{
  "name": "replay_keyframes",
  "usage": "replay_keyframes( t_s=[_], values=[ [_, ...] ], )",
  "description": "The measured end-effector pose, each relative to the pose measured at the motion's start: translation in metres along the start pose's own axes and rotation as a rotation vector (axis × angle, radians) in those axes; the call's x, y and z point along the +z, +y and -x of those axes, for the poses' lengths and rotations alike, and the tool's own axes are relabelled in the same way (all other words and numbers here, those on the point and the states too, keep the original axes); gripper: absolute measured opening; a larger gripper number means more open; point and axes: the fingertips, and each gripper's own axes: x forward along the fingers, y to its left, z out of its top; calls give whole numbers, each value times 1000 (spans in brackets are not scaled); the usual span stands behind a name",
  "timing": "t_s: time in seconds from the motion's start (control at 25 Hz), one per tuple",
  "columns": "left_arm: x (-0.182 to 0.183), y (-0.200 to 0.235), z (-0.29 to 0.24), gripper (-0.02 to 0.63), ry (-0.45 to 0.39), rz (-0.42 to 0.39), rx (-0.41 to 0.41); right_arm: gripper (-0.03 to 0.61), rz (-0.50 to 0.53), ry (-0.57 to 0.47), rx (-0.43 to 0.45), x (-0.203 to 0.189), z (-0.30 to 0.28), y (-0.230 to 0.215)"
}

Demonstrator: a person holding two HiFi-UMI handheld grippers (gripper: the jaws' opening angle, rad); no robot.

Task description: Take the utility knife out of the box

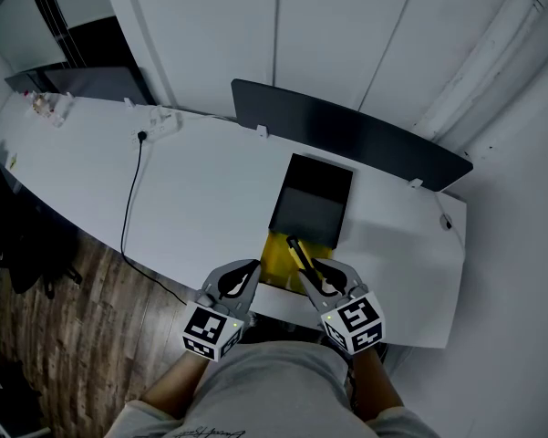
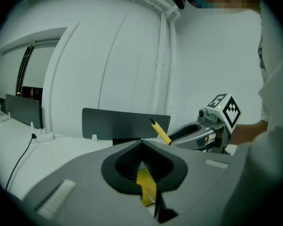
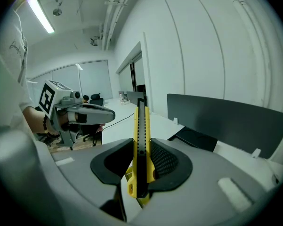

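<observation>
A yellow and black utility knife [image 3: 140,121] stands on end between the pads of my right gripper [image 3: 142,147], which is shut on it. In the head view the knife [image 1: 298,252] slants over a yellow box [image 1: 275,255] at the desk's near edge. My left gripper [image 1: 248,272] is at that box's left side. In the left gripper view its jaws [image 2: 141,142] are closed with a yellow strip of the box [image 2: 146,187] between them. The knife [image 2: 160,131] and right gripper [image 2: 174,138] show to the right. A black open tray [image 1: 310,199] lies just behind.
A dark partition screen [image 1: 346,130] runs along the back of the white desk [image 1: 201,190]. A power strip [image 1: 160,124] and its black cable [image 1: 128,217] lie at the left. Wooden floor [image 1: 64,290] is beyond the desk's left edge.
</observation>
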Motion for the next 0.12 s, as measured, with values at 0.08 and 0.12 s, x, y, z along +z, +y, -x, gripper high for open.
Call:
replay_keyframes(
  t_s=[0.08,0.12],
  values=[
    [0,1,-1,0,2,0,0,132,1,0,-1,0,-1,0],
    [0,2,-1,0,3,-1,0,132,1,0,-1,0,-1,-1]
  ],
)
